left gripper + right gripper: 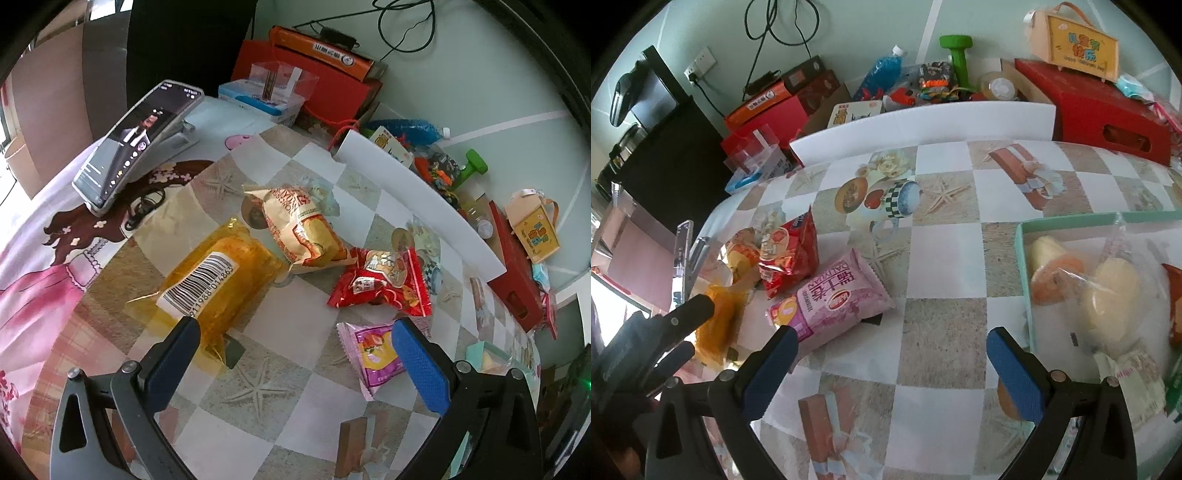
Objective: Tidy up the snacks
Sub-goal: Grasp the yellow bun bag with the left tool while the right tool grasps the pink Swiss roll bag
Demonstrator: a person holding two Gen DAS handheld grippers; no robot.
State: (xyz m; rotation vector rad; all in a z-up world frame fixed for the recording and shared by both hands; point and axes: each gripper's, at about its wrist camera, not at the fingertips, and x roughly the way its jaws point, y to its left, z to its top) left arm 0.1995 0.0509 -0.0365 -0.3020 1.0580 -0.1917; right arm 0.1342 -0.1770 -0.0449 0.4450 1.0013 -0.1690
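In the left wrist view my left gripper [295, 332] is open and empty above the tablecloth. Ahead of it lie an amber packet with a barcode [218, 280], a cream and orange packet [303, 229], a red packet [380, 284] and a pink packet [373, 350] beside the right finger. In the right wrist view my right gripper [892, 341] is open and empty. The pink packet [834, 295] lies by its left finger, with the red packet [790, 254] and amber packet [716, 325] behind. A mint green box [1021, 258] at the right holds several wrapped snacks.
A phone on a stand [136, 144] stands at the back left. A white board [417, 195] runs along the table's far side, with red boxes [1108, 107], a green dumbbell [958, 55], a blue bottle [882, 70] and toys behind it. The left gripper's body [653, 343] shows at the lower left.
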